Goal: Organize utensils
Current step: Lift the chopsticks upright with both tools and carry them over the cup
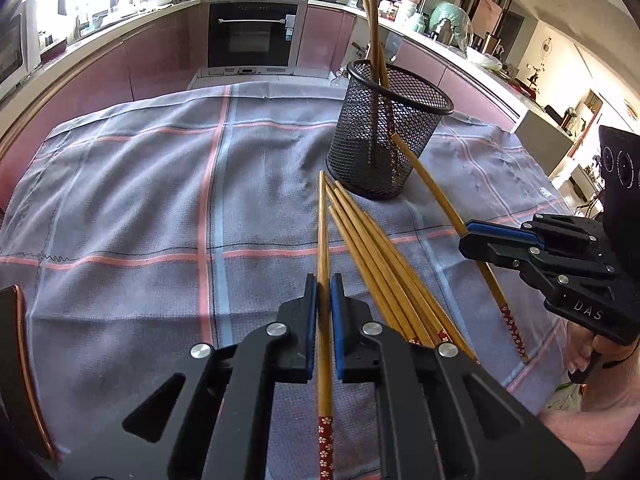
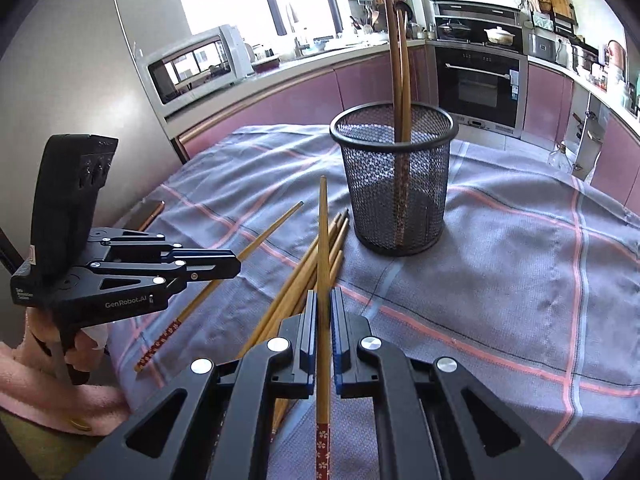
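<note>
I have a chopstick in each hand; the left gripper [image 1: 324, 320] is clenched on one bamboo chopstick [image 1: 322, 240], which runs straight out between the blue pads with its red flowered end trailing back toward me; the right gripper [image 2: 324, 328] is clamped the same way on a second chopstick [image 2: 322, 240], tip pointing forward and up toward the holder. No earlier view to compare, so I speak only of how things lie.

The mesh holder [image 1: 390, 128] stands upright on the checked cloth [image 1: 140, 200] over the table, with two chopsticks [image 1: 374, 20] already leaning inside it; the loose pile of chopsticks [image 1: 376, 256] lies on the cloth just in front of the holder, fanned out, between my two grippers.

To do this step well, I judge I should bring one hand in at a time; the holder is light mesh and a sideways knock at the rim would likely tip it. I would raise the stick clear of the rim, tilt it nearer upright so an end drops inside the ring rather than against the wire, lower it until it is well down in the holder, and only then let go. The standing pair leans toward the far side, so the near half of the opening is the freer target; the other hand should wait well apart.
</note>
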A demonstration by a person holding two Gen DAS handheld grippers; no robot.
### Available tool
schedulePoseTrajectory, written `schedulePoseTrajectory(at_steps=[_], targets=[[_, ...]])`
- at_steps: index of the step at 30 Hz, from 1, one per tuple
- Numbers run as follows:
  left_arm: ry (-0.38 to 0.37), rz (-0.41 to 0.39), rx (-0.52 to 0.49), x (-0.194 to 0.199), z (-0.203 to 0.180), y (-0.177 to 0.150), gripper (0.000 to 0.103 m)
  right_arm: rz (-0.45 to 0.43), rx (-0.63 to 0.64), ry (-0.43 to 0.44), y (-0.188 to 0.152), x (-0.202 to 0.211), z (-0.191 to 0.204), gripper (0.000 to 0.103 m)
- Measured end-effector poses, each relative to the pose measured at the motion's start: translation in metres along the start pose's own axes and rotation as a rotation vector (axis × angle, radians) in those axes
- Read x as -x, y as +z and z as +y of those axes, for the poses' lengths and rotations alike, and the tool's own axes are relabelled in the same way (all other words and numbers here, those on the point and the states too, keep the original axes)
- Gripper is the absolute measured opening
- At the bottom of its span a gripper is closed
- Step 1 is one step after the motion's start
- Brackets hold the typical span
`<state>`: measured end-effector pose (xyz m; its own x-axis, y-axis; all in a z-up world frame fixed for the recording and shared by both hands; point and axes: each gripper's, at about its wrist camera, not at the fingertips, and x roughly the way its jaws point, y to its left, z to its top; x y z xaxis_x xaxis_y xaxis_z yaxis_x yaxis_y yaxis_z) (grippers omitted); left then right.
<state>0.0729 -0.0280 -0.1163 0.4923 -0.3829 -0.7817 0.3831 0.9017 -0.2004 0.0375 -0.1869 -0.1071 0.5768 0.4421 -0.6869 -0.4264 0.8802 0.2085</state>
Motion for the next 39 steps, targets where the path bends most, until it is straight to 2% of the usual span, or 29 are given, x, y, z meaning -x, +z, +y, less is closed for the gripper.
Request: schedulePoseTrajectory(at_steps=[7,17,27,39], targets=[[-0.048,-0.031,0.015,0.015,0.0,0.004,0.008,-0.053,0.0,0.026,0.005,0.015,0.003,0.005],[-0.169,-0.093,0.039,0.044,0.004,0.014,0.008,-0.15,-0.023,0.051,0.016,0.037,-0.001,0.005],[-0.269,-0.215,0.046,0.091,0.008,0.033,0.008,-0.268,-0.039,0.039,0.037,0.061,-0.01,0.005],[-0.275,-0.312,0.043,0.113,0.008,0.073,0.007,-0.346,-0.009,0.01,0.062,0.075,-0.013,0.005]])
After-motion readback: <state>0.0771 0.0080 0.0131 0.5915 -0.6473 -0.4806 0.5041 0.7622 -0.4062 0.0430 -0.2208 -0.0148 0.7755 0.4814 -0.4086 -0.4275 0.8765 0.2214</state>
